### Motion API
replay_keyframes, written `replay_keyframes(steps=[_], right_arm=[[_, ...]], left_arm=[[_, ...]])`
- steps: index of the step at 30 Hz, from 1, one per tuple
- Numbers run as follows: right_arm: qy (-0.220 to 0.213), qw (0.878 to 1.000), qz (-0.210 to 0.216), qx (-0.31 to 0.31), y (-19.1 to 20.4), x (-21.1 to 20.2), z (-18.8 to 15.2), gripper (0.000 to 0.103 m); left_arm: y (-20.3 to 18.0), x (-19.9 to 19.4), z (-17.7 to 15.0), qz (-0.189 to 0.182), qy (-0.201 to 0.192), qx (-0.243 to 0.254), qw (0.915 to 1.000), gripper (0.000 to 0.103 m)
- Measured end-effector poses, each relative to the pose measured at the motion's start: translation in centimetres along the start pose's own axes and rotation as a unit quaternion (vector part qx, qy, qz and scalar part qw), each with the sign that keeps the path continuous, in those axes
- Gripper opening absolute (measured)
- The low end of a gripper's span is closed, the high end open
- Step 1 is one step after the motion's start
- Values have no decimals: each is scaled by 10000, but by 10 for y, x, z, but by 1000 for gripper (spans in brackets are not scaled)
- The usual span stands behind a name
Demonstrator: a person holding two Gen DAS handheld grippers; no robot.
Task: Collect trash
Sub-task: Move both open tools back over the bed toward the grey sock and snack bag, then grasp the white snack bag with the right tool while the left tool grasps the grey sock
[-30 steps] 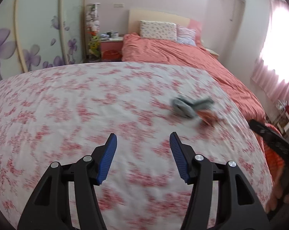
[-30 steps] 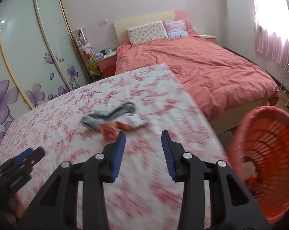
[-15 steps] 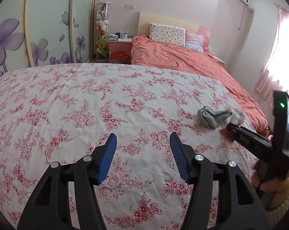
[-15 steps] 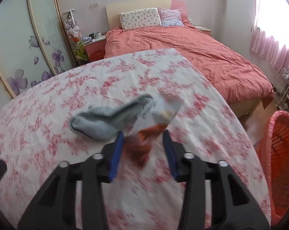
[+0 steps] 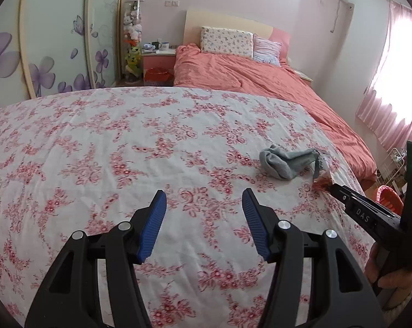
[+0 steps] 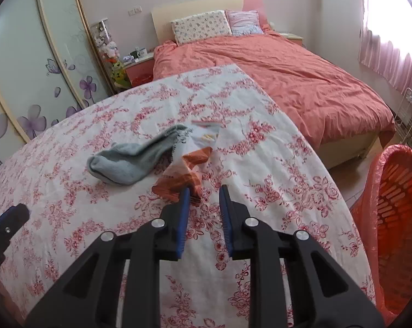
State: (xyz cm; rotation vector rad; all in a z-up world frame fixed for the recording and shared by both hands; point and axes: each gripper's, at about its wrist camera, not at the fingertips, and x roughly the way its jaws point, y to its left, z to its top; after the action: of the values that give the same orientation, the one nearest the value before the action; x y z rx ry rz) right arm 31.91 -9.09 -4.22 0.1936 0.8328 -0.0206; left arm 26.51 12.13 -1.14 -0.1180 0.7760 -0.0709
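1. Floral red-and-white bedding (image 5: 124,150) is filling the near field of both wrist views, with a coral-covered bed (image 5: 246,82) lying beyond it at twelve o'clock and a flower-patterned wardrobe (image 5: 42,41) standing at ten o'clock.
2. At six o'clock in the left wrist view, the left gripper (image 5: 204,209) is hovering over bare bedding, its blue-padded jaws standing well apart with nothing between them.
3. A grey sock (image 6: 129,161) is lying on the bedding at ten o'clock from the right gripper, its cuff touching the wrapper.
4. An orange-and-white snack wrapper (image 6: 189,161), the trash here, is lying crumpled just beside the sock, at twelve o'clock from the right gripper.
5. The right gripper (image 6: 204,199) is pointing down at the wrapper's near orange end; its jaws have just been closing and are now standing narrowly apart. The left pad (image 6: 184,205) is overlapping the wrapper's edge, yet the gap between the pads is showing only bedding, so nothing is clamped.
6. An orange slatted basket (image 6: 391,218) is standing off the bed's edge at three o'clock.
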Motion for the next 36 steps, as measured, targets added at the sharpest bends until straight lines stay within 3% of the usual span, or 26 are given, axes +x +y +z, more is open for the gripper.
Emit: replay_keyframes(steps=[3,5,9,12,13,14,21,26,32,34,35,36], right_arm=[[-140,9998,108,27,4,-7,4,25],[-173,9997,156,16,10,-8,8,32],[-44,10000,62,-56,21,11,15,32],[130,9999,67,-52,20,23,16,28],[85,9999,55,-38,18,21,16,8],[84,9999,8,-105,17,19,16,6],[-17,10000,71,-41,-10,-1,5,3],[-180,9997,171,27,-29,-25,-3,3],[-204,9995,222,107,-45,-38,-8,3],[-199,9995,208,120,-49,-40,-11,3],[-196,9995,203,127,-50,-40,-11,3],[-196,9995,195,135,-51,-41,-12,3]], left_arm=[[-4,1,1,-22,6,-1,10000,58],[-5,2,3,-16,-11,5,10000,58],[-7,4,6,-38,-25,-38,10000,58],[-10,6,9,-60,-37,-32,10000,58],[-12,7,10,-95,-34,-30,9999,58],[-13,8,10,-121,-33,-28,9999,58],[-38,29,19,-417,58,62,9991,58],[-61,52,29,-425,143,261,9987,58],[-75,86,33,-361,598,338,9970,57],[-76,93,32,-301,640,322,9970,47],[-79,94,32,-323,628,416,9966,24],[-80,94,32,-385,677,457,9959,13]])
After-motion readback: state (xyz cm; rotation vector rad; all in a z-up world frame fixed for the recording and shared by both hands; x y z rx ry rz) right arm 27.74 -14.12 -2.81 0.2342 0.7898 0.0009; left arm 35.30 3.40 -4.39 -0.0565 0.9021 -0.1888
